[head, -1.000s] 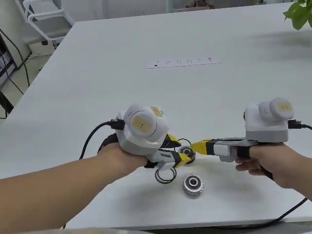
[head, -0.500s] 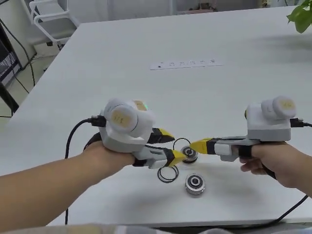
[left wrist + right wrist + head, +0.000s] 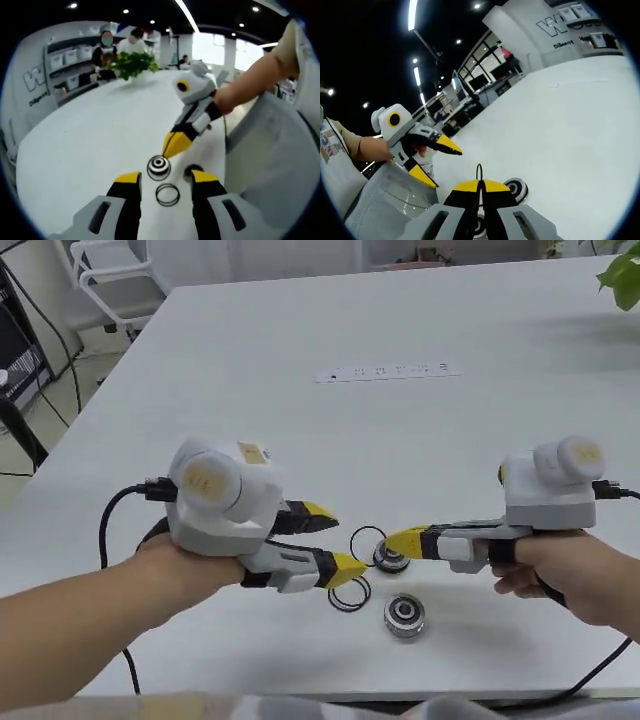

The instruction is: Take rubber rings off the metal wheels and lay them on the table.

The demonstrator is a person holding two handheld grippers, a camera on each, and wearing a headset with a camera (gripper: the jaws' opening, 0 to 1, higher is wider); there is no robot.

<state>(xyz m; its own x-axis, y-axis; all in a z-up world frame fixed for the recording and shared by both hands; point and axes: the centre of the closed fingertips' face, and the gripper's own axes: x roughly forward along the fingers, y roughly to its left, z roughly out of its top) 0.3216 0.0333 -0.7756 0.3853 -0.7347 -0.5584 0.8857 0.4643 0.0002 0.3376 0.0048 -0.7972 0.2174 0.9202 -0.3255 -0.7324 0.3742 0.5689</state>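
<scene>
A thin black rubber ring (image 3: 352, 542) hangs from my right gripper (image 3: 392, 540), which is shut on it; in the right gripper view the ring (image 3: 479, 172) rises edge-on from the closed jaws (image 3: 480, 184). Just under that tip a metal wheel (image 3: 391, 559) lies flat on the white table (image 3: 300, 420). A second wheel (image 3: 404, 615) rests nearer me. Two loose rings (image 3: 333, 598) lie overlapped beside them. My left gripper (image 3: 345, 540) stands open to the left, apart from the wheel. In the left gripper view the wheel (image 3: 158, 167) and a loose ring (image 3: 167, 186) sit between its jaws (image 3: 165, 177).
A white power strip (image 3: 388, 370) lies flat mid-table. A black cable (image 3: 115, 540) trails from the left gripper over the table's left side. A chair (image 3: 110, 280) stands past the far left corner and plant leaves (image 3: 622, 275) at the far right.
My left gripper has drawn back to the left from the wheel, and its jaws now stand apart. The right gripper has stayed at the wheel. The head camera has shifted a little.
</scene>
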